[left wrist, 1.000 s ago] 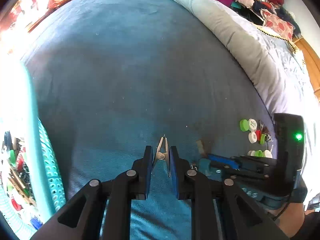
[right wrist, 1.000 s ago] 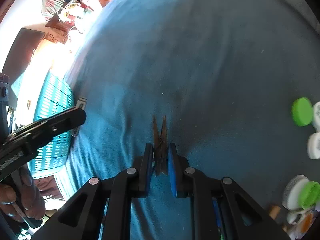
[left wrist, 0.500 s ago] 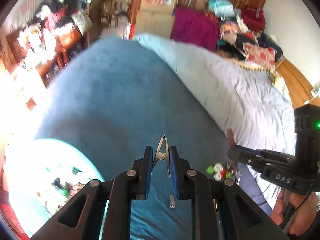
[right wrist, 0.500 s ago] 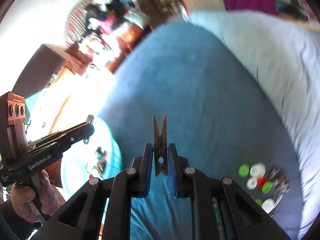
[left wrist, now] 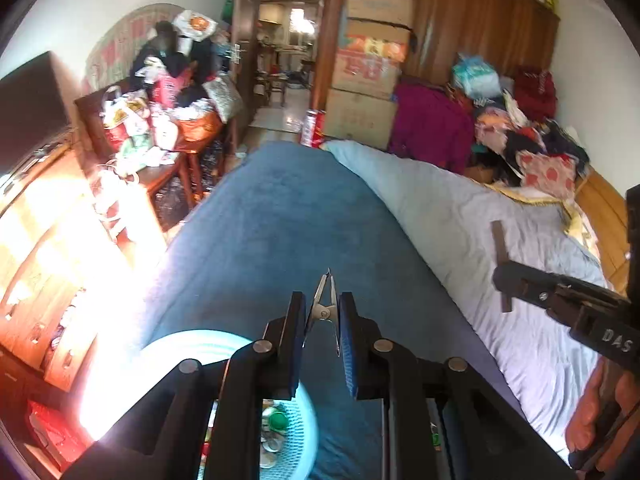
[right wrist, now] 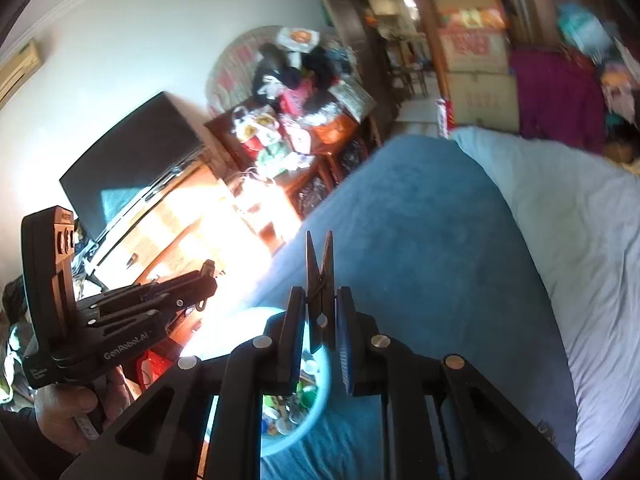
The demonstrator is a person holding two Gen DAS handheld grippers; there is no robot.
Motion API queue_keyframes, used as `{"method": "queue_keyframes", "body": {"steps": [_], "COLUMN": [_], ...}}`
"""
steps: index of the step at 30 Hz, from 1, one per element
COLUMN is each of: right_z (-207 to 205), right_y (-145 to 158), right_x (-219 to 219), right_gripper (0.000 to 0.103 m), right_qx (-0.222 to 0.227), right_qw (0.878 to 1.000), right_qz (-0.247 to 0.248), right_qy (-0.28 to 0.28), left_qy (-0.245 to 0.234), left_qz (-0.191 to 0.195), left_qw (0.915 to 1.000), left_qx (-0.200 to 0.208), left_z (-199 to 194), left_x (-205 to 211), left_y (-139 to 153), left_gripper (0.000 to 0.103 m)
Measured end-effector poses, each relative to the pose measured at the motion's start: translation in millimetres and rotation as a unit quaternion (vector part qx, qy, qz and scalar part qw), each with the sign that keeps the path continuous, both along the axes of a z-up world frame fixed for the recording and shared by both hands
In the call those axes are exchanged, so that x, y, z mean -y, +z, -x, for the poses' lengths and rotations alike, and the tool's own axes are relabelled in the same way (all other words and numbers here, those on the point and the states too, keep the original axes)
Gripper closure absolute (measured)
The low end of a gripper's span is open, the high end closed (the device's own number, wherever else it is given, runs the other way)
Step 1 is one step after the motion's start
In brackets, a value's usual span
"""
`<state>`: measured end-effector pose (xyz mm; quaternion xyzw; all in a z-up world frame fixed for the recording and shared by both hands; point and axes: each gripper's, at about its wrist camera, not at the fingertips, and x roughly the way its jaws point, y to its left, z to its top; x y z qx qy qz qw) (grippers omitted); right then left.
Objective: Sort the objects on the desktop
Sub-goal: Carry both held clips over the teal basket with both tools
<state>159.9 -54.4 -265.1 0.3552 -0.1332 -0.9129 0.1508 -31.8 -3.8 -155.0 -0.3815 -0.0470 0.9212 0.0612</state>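
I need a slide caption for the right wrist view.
Right gripper shut on a brown wooden clothespin above a light-blue plastic basket.

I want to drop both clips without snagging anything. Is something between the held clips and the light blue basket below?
Nothing visible blocks either. The left gripper is shut on the metal clip, the right gripper on the wooden clothespin. The light blue basket sits open-topped below, only air between.

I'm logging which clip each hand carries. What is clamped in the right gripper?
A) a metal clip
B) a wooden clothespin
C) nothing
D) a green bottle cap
B: the right gripper is shut on a brown wooden clothespin, its two prongs sticking forward.
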Motion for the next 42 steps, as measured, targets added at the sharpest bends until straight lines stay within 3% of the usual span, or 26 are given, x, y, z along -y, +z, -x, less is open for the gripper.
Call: {"method": "queue_keyframes", "body": {"steps": [9,21,30,42], "right_z": [19.4,34.1,45.4,49.4], "right_y": [38.4,20.0,0.2,-17.4], "right_x": [78.2,147.1,169.3,174.9], "right_gripper": [0.087,0.087,0.087,0.087], "right_qx": [-0.025,0.004,0.047,0.08], "right_qw": [0.998,0.993,0.988,0.985], "right_qz": [-0.019,-0.029,-0.026,-0.022], "right_qy": [0.045,0.117,0.144,0.154], "left_qy": [0.05,0.078,0.081,0.077], "left_qz": [0.014,0.037,0.042,0.044], "left_qw": [0.9986,0.9949,0.9921,0.9905], "left_qx": [-0.004,0.052,0.086,0.106], "left_z": [-9.3,-8.3,-8.0,-4.3], "left_x": [76.5,143.3,163.4,157.5], "left_y": [10.5,-13.1,-27.6,-35.2], "left_gripper": [0.085,0.085,0.085,0.085]}}
